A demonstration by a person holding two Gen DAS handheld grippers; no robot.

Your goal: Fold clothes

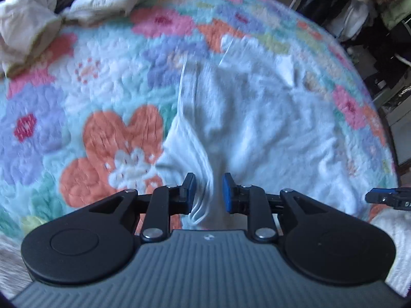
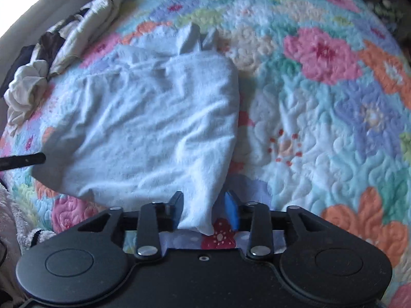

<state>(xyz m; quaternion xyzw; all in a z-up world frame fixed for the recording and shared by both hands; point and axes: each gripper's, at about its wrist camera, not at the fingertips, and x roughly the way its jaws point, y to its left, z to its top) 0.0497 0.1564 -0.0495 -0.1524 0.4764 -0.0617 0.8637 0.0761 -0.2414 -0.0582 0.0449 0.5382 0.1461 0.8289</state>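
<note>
The left gripper has a gathered corner of the pale blue garment between its blue pads. The cloth lies against the left-hand pad, while a gap shows beside the right-hand one, so the jaws stand narrow with the fabric between them but not clamped from both sides. The frame is blurred here, so a light pinch lower down may escape the view.

The right gripper stands at a middling width. Another corner of the garment hangs down between its pads, touching the left pad and clear of the right one.

Outward from both grippers, the garment spreads wrinkled across a bed covered by a quilted floral bedspread in pink, orange, lilac and aqua.

The right wrist view shows the garment's whole outline, with small folded flaps at its far edge, and a bright window at the top left. The left wrist view shows instead a thin white cord running along the garment's edge, the tip of the right gripper entering at the right edge, and dark clutter beside the bed.

Both views show a heap of cream and dark clothes at the bed's far side.
</note>
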